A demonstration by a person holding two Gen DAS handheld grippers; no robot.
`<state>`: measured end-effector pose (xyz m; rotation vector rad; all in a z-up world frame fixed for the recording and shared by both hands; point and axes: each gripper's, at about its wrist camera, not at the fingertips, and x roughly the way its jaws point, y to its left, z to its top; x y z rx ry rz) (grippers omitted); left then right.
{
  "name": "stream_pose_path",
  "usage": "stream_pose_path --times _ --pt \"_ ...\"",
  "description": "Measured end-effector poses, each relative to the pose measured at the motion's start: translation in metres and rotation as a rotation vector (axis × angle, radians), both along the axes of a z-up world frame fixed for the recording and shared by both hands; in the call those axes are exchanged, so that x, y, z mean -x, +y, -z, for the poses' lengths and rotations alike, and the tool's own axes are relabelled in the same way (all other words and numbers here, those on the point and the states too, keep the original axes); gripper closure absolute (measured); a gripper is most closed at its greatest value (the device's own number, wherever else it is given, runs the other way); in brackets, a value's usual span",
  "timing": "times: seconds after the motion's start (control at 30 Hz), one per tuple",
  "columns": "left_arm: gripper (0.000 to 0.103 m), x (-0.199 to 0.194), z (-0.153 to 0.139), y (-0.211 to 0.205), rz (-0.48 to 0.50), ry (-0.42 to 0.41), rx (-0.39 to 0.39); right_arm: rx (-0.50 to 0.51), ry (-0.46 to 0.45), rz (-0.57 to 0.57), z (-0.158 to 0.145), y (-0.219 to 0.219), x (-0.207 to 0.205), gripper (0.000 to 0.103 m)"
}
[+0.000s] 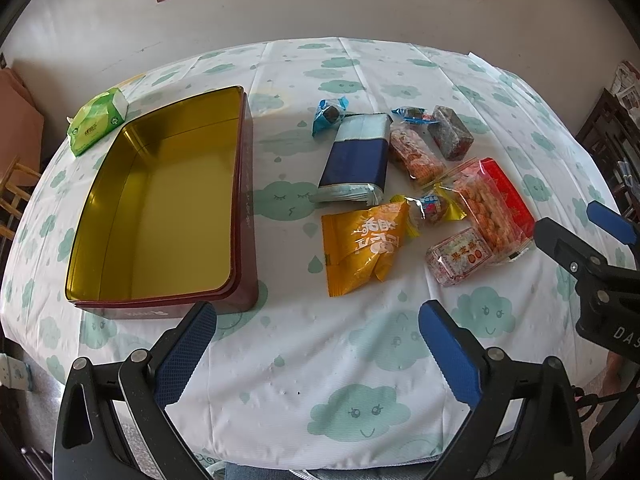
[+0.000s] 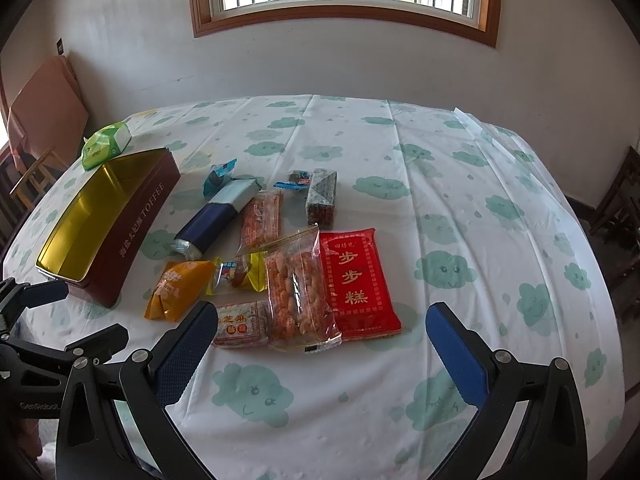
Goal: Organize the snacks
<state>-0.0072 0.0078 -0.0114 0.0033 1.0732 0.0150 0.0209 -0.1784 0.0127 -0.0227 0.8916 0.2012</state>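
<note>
An empty maroon toffee tin [image 1: 160, 208] [image 2: 132, 224] with a gold inside stands on the table's left. Right of it lie several snacks: a navy-and-silver pack [image 1: 356, 160] [image 2: 218, 216], an orange pouch [image 1: 360, 248] [image 2: 176, 288], a red cake pack [image 2: 356, 284] [image 1: 508, 196], a clear pack of fried snacks [image 2: 296, 296], a small sesame box [image 1: 460, 260] [image 2: 240, 324], a dark block [image 1: 450, 132] [image 2: 322, 196] and small candies [image 1: 328, 114]. My left gripper [image 1: 316, 344] hovers open near the tin's front corner. My right gripper [image 2: 320, 344] is open just before the snacks.
A green tissue pack [image 1: 98, 120] [image 2: 106, 144] lies behind the tin. The cloud-print tablecloth [image 2: 460, 208] covers a round table, with bare cloth on the right half. Wooden chairs [image 1: 16, 192] stand left, dark furniture [image 1: 616, 132] right, a wall and window behind.
</note>
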Motion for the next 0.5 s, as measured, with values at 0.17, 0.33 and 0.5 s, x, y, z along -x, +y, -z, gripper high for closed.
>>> stream_pose_path --times 0.17,0.33,0.5 --pt "0.004 -0.0003 0.0006 -0.0004 0.004 -0.002 -0.001 0.001 0.000 -0.002 0.0000 -0.0006 -0.0003 0.000" --pt "0.007 -0.0008 0.0022 -0.0032 0.007 0.000 -0.001 0.001 0.003 0.000 0.0012 -0.0006 -0.0006 0.000" --pt "0.008 0.0008 0.0023 -0.0045 0.009 -0.003 -0.003 0.000 0.006 0.003 0.0040 -0.0031 -0.0009 0.000"
